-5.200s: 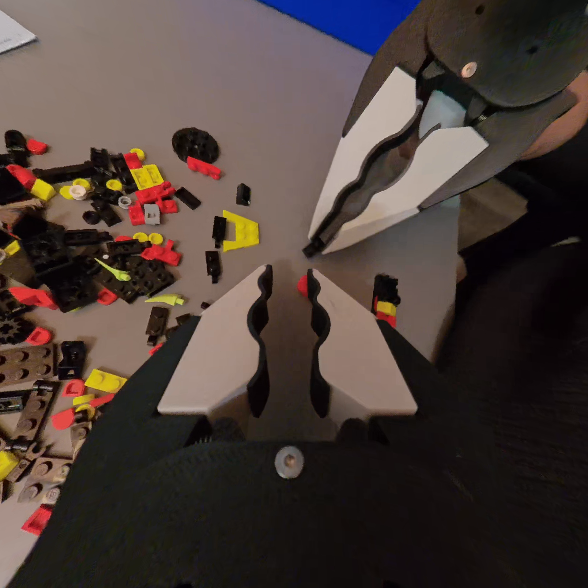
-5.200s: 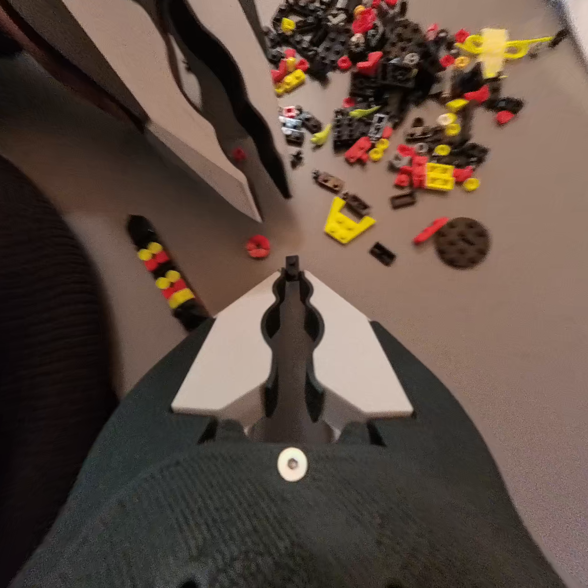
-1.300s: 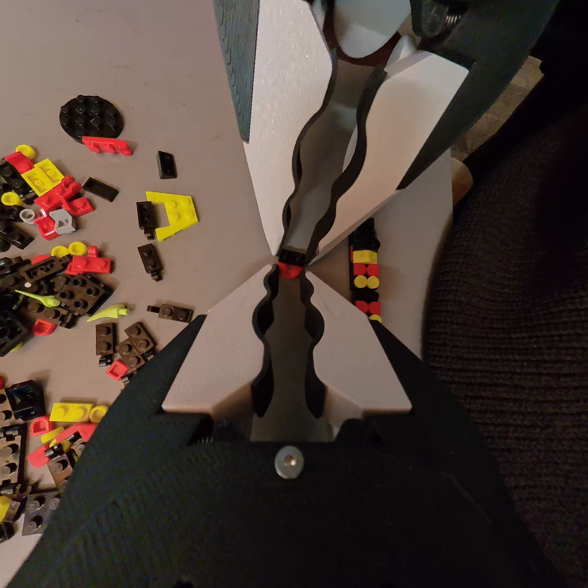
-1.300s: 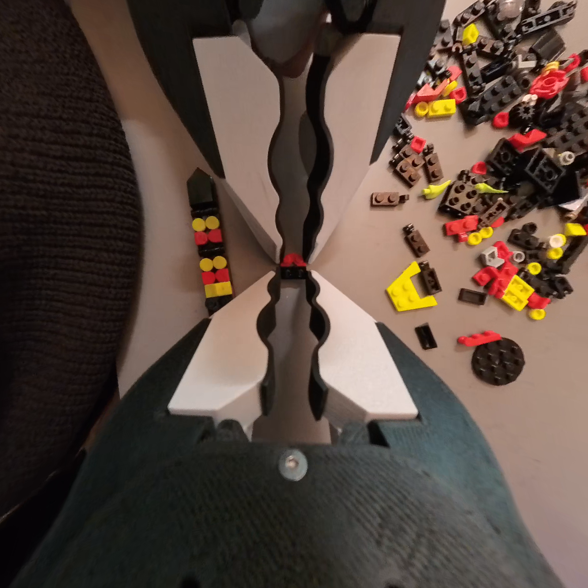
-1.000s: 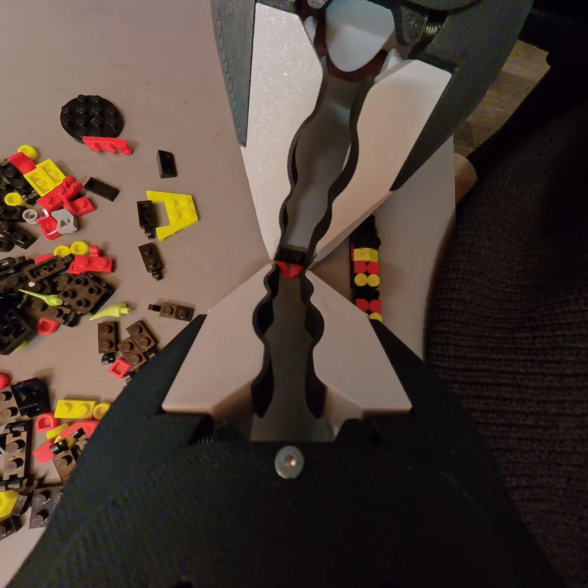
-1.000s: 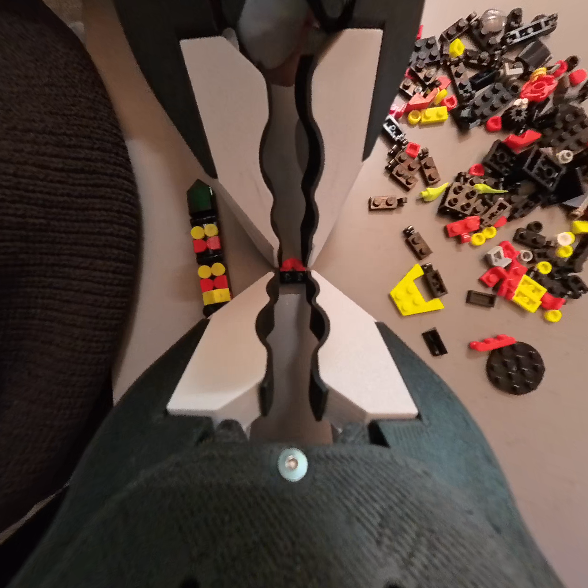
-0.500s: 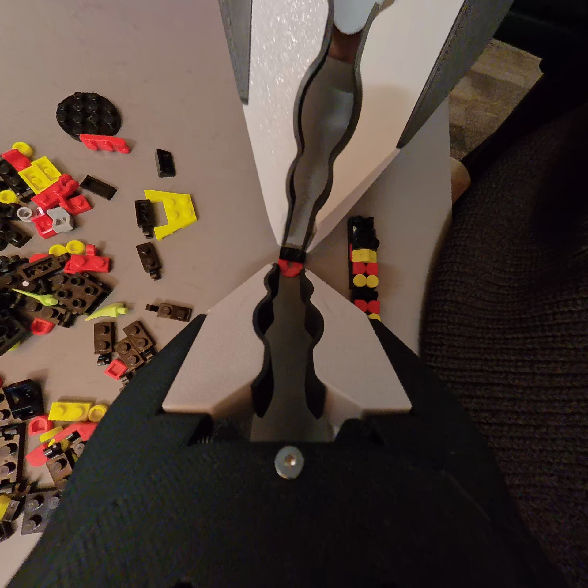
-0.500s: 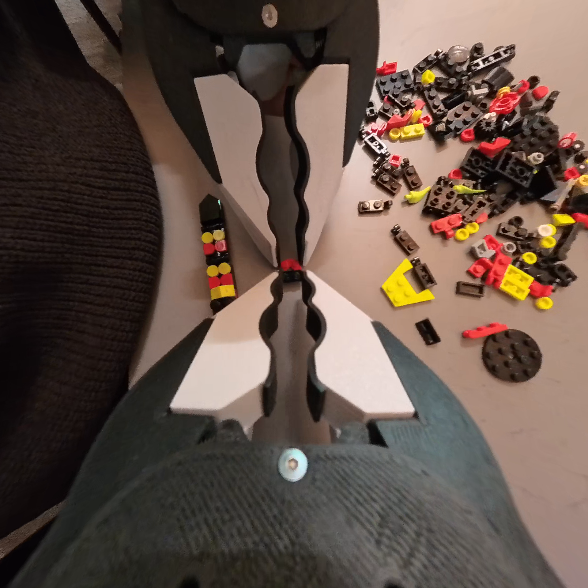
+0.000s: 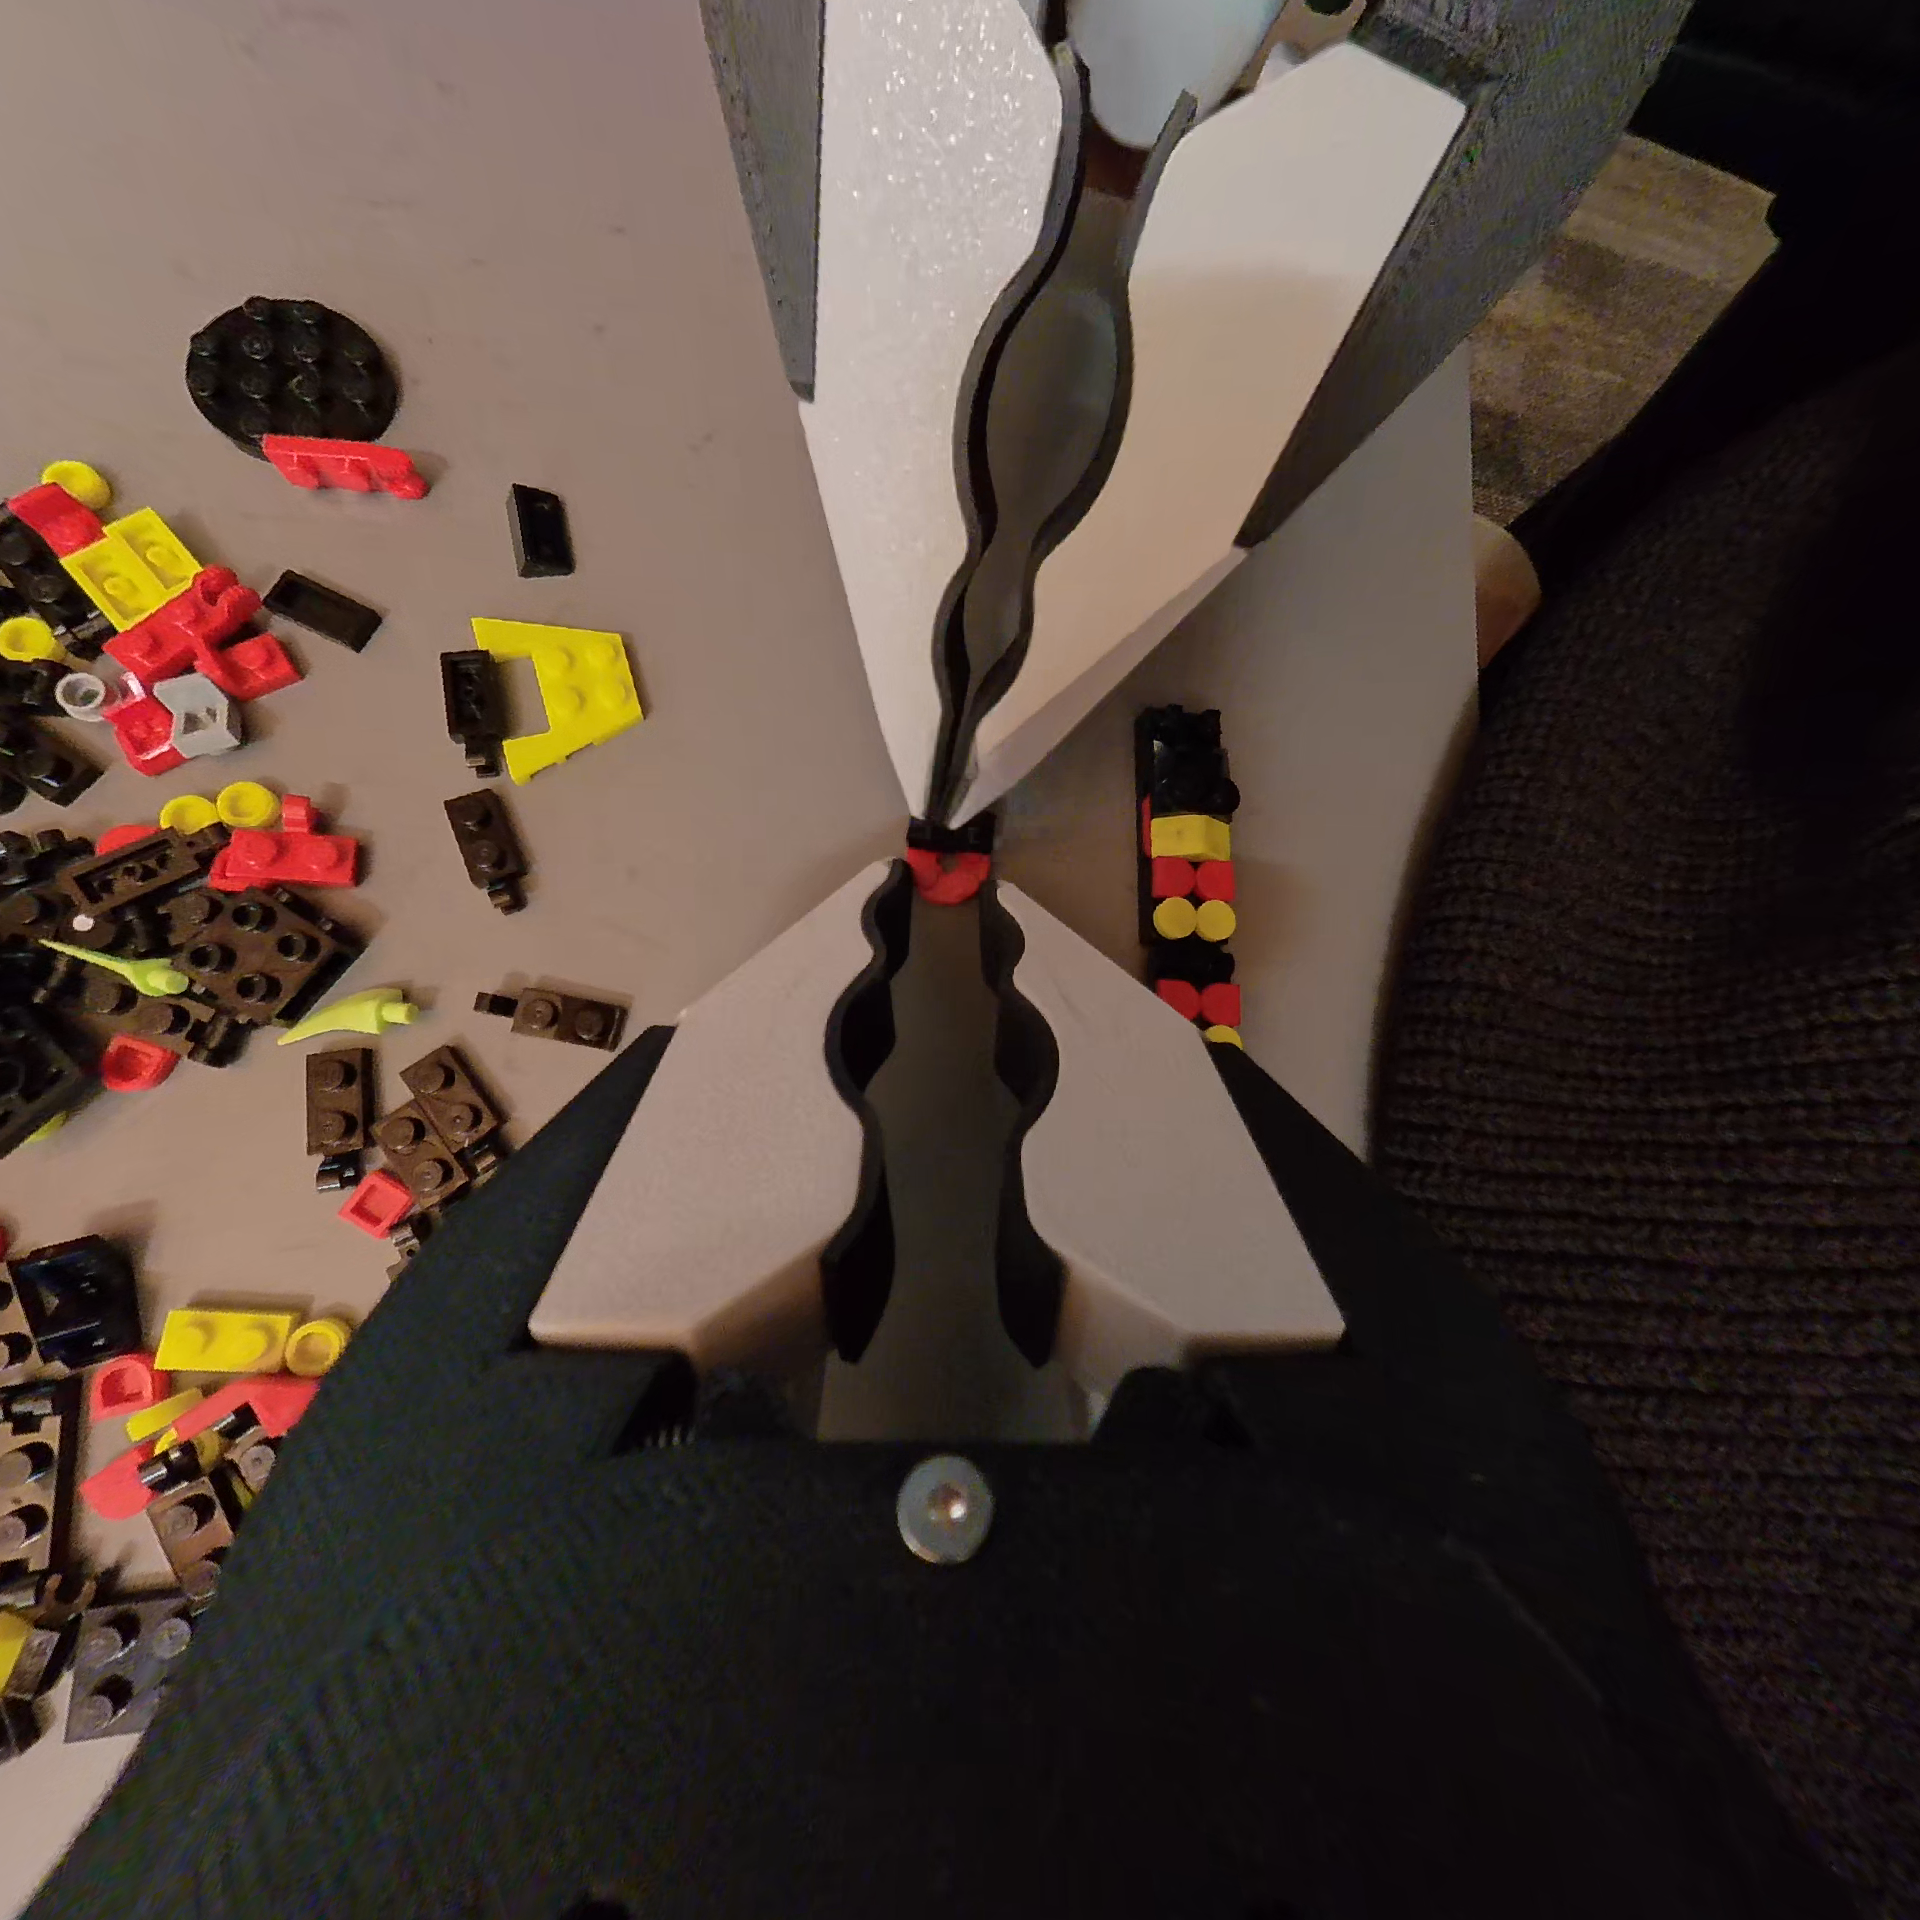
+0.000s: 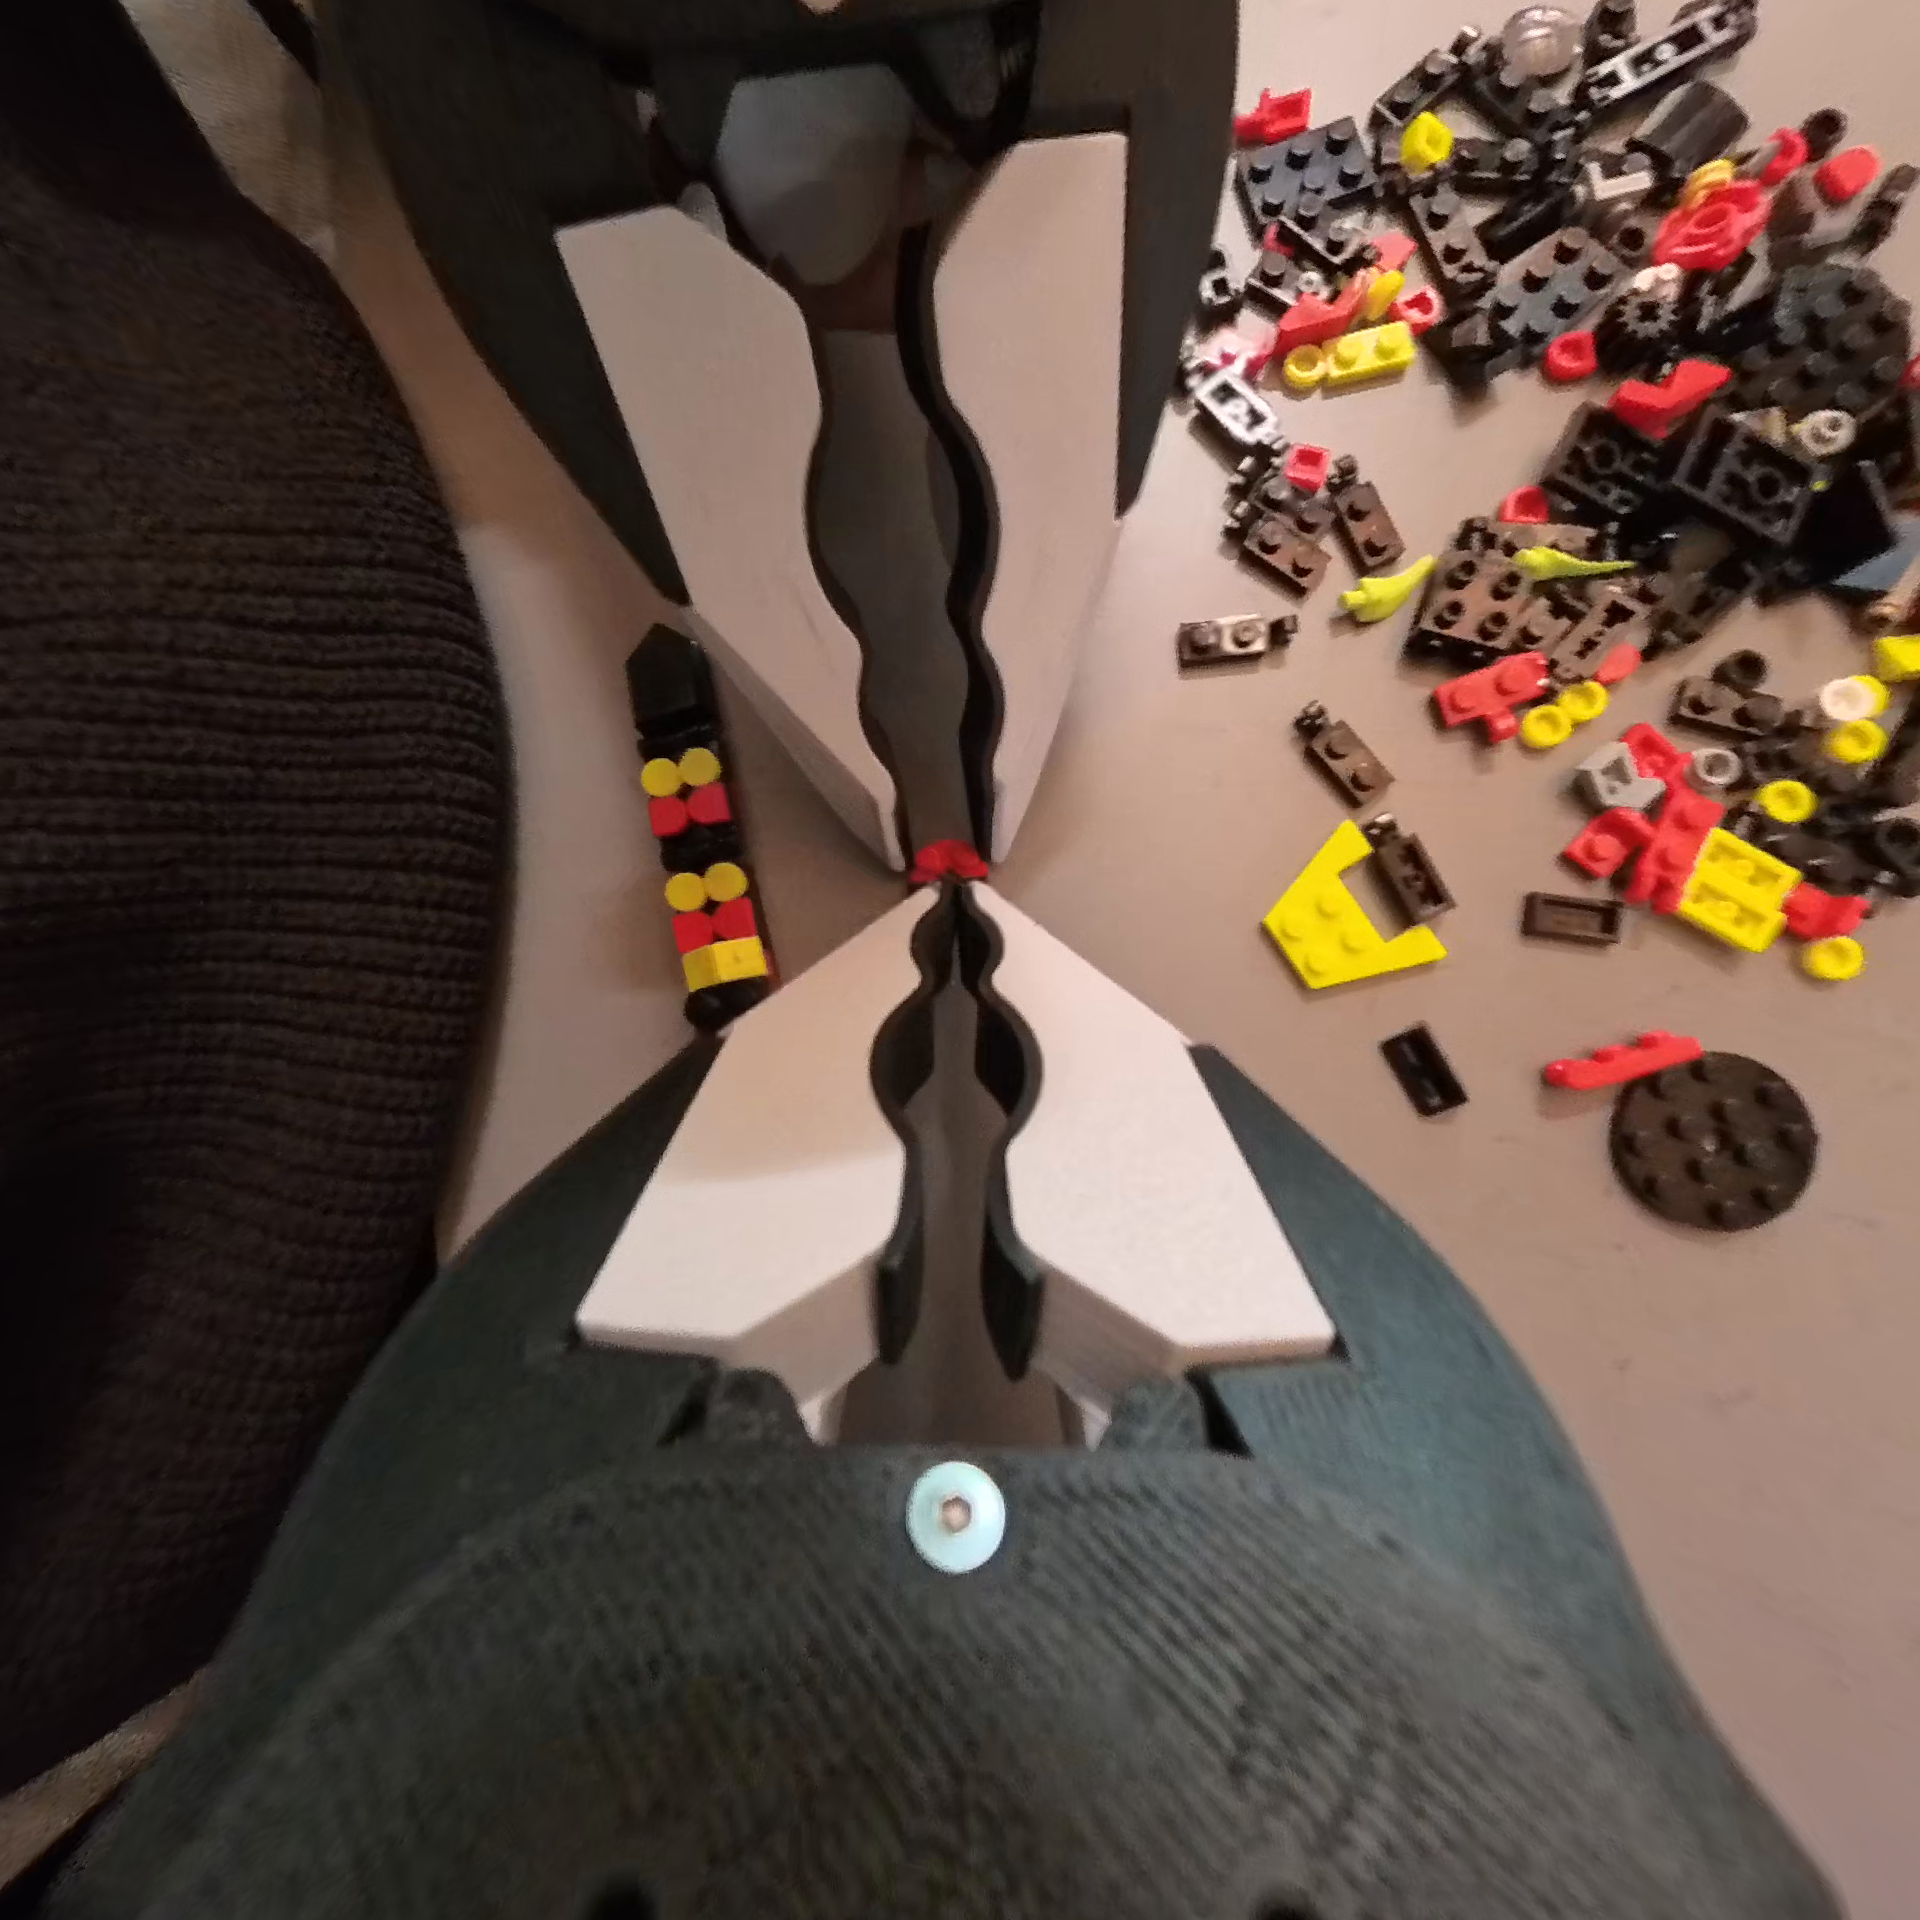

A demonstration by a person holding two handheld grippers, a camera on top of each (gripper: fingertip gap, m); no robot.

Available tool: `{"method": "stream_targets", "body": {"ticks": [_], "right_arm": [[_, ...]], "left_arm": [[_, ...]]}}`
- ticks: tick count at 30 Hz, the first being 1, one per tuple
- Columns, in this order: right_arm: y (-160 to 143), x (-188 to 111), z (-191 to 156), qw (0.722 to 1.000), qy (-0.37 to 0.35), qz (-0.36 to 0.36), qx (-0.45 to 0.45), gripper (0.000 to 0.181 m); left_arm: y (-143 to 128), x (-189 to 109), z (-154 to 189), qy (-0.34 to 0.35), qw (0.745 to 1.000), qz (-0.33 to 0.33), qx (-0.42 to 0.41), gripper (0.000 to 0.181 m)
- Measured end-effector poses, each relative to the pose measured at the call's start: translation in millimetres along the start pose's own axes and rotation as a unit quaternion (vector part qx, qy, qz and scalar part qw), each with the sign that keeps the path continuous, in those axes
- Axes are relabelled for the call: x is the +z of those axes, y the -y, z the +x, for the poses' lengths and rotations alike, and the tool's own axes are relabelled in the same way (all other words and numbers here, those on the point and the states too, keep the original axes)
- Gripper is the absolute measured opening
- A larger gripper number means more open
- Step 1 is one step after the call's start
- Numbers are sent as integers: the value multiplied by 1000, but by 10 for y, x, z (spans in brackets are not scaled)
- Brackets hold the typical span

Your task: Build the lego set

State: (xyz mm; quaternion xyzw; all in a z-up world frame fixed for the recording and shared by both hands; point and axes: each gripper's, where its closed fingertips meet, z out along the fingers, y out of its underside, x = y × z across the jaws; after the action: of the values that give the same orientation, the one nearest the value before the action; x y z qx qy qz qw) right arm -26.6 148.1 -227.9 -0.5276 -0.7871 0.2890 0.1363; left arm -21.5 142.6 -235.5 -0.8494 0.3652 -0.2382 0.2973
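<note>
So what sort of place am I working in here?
Probably a desk or table indoors, used as a hobby workspace: a plain grey tabletop, a loose pile of small building bricks, carpeted floor past the edge, and a person in a dark knit garment close by.

Table: we see a grey table (image 9: 540, 208).
Near edge: a black, red and yellow strip (image 9: 1190, 883) lies there.
Far side: we see loose bricks (image 10: 1621, 520), a yellow wedge plate (image 9: 566, 686), a black round plate (image 9: 293, 374).
</note>
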Motion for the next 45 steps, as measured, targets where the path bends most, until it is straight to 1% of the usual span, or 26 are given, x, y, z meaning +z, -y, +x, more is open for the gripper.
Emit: {"method": "stream_targets", "body": {"ticks": [4, 12, 21, 25, 29, 33, 36, 45], "right_arm": [[-13, 0, 6, 999, -17, -17, -24, 0], [-14, 2, 3, 999, -29, -26, -29, 0], [-5, 3, 4, 998, -49, -27, 9, 0], [62, -26, -30, 999, -38, 2, 23, 0], [13, -65, 55, 998, -58, 3, 24, 2], [8, -50, 3, 999, -39, 12, 28, 3], [21, -32, -15, 999, -39, 9, 19, 1], [14, -3, -28, 999, -31, 9, 21, 0]], "left_arm": [[0, 1, -1, 1, 1000, 0, 0, 10], [0, 1, 0, 3, 1000, -2, 0, 10], [-2, -2, 0, -1, 1000, -2, -6, 10], [-1, -1, 1, -6, 1000, 1, -11, 10], [0, -2, 0, -6, 1000, 2, -11, 10], [1, -1, 1, -9, 1000, 3, -14, 10], [1, 0, 2, -9, 1000, 3, -15, 10], [2, 1, 1, -9, 1000, 3, -15, 10]]}}
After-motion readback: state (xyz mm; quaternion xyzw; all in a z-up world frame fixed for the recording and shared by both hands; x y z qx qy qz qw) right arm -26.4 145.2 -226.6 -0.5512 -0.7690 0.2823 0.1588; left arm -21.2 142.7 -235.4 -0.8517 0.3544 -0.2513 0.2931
